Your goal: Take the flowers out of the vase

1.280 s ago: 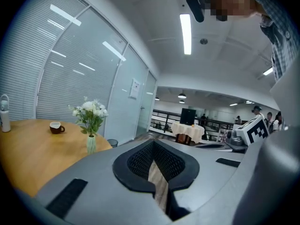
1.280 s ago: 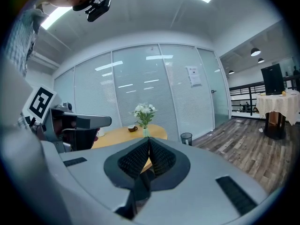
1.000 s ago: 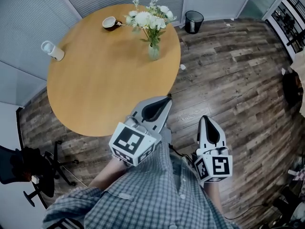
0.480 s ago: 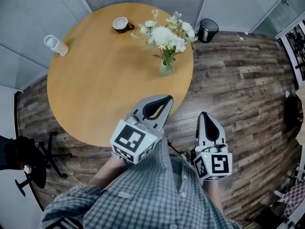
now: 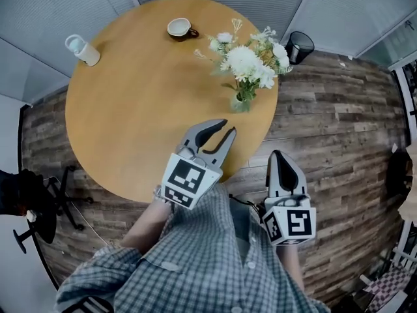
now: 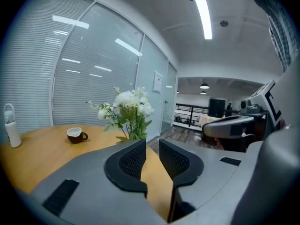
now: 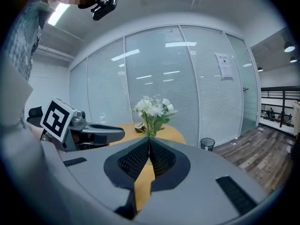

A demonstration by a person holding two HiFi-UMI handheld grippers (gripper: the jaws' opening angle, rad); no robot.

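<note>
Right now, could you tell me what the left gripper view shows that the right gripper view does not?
Only the left gripper view: the jaws of the left gripper, just opening with nothing between them, and the right gripper from the side. Only the right gripper view: the bin and the right gripper's shut jaws. Both: the flowers and the table.

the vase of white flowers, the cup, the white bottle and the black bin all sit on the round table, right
No: the black bin stands on the floor beyond the table, not on it, as the head view shows. The vase of white flowers, the cup and the white bottle do sit on the table.
</note>
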